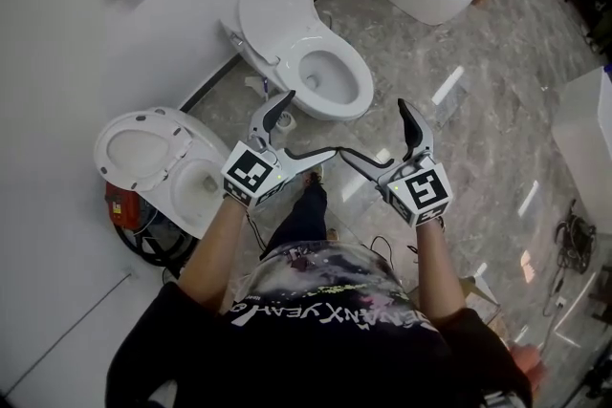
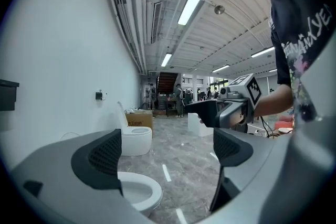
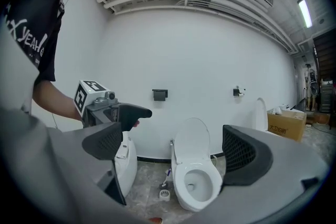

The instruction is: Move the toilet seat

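The seat stands raised against the white wall, above the open bowl of the middle toilet, on the floor straight ahead of the person. The left claw and right claw hover side by side, well short of it, each with jaws wide apart and nothing between them. The task seems not yet begun. Next, one claw would need to reach forward and close on the seat's edge.

Bright, even light from ceiling strips; white glare streaks on the floor right of the toilet; both gripper views bulge, dark-cornered.
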The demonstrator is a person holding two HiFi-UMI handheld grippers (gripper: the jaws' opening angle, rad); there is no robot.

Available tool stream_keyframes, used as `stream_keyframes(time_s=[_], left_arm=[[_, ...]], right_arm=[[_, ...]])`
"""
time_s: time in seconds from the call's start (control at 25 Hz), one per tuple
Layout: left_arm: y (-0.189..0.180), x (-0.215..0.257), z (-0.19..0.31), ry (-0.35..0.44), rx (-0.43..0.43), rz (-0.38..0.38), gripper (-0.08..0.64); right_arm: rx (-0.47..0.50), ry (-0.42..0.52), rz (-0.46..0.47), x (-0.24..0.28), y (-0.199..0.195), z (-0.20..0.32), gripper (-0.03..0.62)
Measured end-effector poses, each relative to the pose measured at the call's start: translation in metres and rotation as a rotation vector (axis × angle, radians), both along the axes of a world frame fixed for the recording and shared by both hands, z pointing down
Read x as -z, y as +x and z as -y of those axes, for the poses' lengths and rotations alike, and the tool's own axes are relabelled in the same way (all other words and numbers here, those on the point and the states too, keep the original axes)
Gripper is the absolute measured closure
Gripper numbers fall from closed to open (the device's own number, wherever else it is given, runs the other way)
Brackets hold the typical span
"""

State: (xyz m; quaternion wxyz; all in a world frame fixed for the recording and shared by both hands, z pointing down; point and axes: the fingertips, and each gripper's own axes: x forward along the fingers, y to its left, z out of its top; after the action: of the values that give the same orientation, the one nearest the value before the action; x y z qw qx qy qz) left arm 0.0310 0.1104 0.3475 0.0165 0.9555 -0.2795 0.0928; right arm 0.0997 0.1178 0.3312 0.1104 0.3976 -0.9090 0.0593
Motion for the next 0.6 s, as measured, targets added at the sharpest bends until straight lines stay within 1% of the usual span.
stream_keyframes(time_s=[0.36,0.6], left_arm=[[-0.004,-0.030,0.091,-0.063,-0.007,-0.002,0.032],[-0.002,-0.058,0.135,-0.126,-0.029,-0.001,0.032]], right_arm=[[0.002,-0.059,-0.023,-0.025,-0.005,0.094,0.008],[-0.020,-0.112,-0.032,-0.049,-0.005,0.141,0.008]])
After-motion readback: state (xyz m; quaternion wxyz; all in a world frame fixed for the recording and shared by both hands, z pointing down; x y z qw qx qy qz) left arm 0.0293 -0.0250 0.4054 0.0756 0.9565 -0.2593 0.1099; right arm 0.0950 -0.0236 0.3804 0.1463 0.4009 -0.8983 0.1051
